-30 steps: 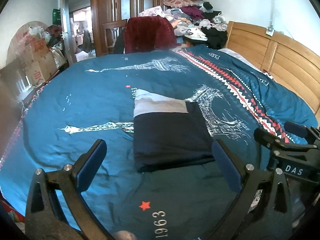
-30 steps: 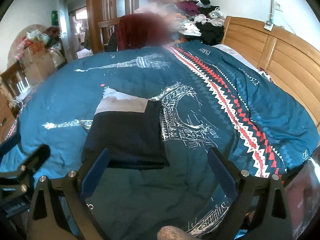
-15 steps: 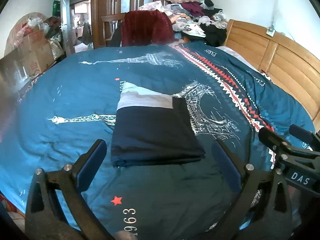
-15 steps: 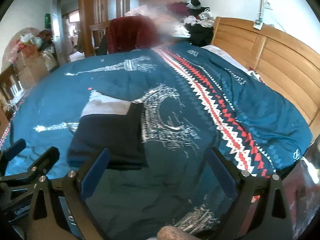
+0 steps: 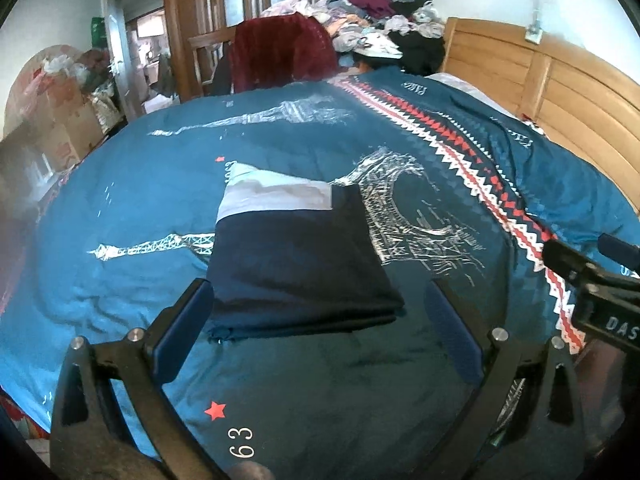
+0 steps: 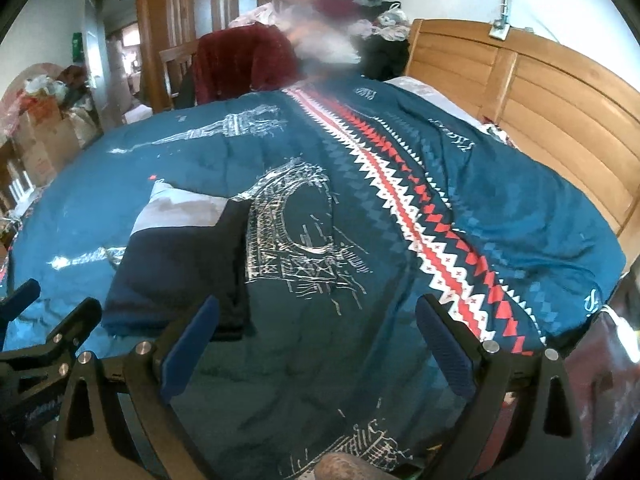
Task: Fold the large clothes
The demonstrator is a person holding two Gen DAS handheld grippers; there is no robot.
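Two wide-open jaws of the left hand-held gripper [image 5: 316, 328], holding nothing, frame the folded navy garment [image 5: 296, 264] lying flat on the bed's teal quilt [image 5: 120, 280]. From the right wrist, the right hand-held gripper [image 6: 316, 344], equally spread and empty, hangs beside the garment [image 6: 180, 268]; any tidying should pinch corners squarely.
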